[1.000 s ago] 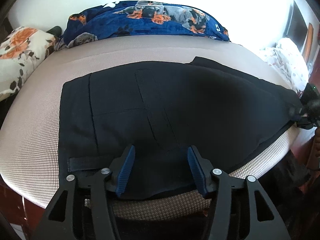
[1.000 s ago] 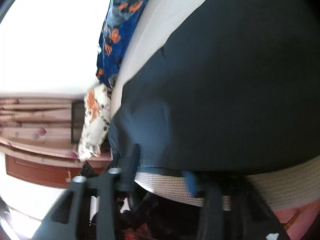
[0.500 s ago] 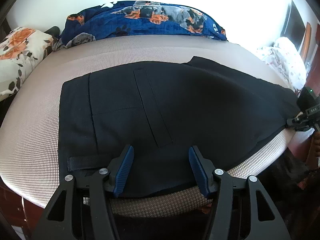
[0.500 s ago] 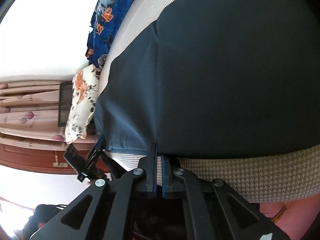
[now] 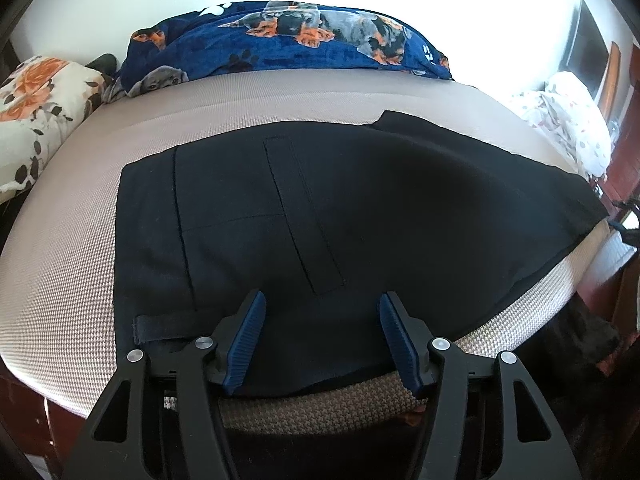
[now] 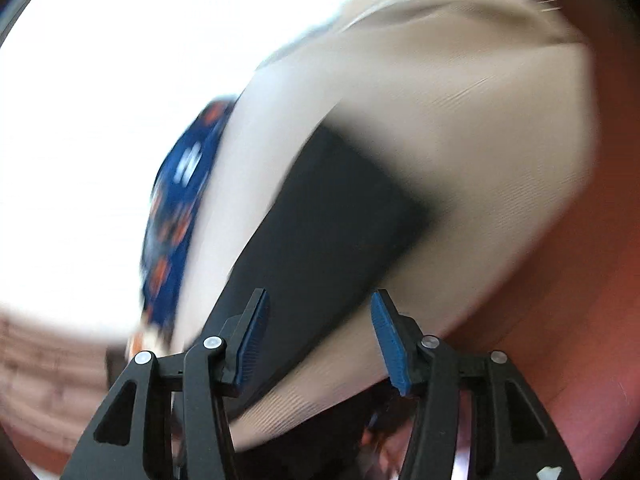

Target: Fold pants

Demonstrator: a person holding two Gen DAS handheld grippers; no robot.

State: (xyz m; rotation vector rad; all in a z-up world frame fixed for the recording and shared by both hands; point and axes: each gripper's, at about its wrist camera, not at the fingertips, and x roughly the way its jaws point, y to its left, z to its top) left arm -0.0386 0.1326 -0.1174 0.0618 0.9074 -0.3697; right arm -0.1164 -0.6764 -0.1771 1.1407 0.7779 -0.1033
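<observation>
Released by the right gripper (image 6: 318, 322), which was clamped shut on the cloth's edge half a second ago, the black pants (image 5: 340, 220) are now seen lying flat on the beige houndstooth bed (image 5: 60, 280), spread from the waistband at the left to the bed's right edge. One pair is counted, with one belt loop and one welt pocket visible; no label or writing can be read on it. The right gripper's view has swung round and is blurred; its jaws are opening, parted about halfway, with nothing pressed between the blue pads (image 6: 384, 332). The left gripper (image 5: 322, 334) is held over the near hem of the pants, its jaws widening slightly, about half open, the cloth seen between the pads but not pinched. Behind the pants, one blue blanket (image 5: 288, 48) printed with dogs and paw marks is bunched along the far side of the bed. One floral pillow (image 5: 36, 100) is seen at the left, and one white spotted bundle (image 5: 576, 120) at the right.
</observation>
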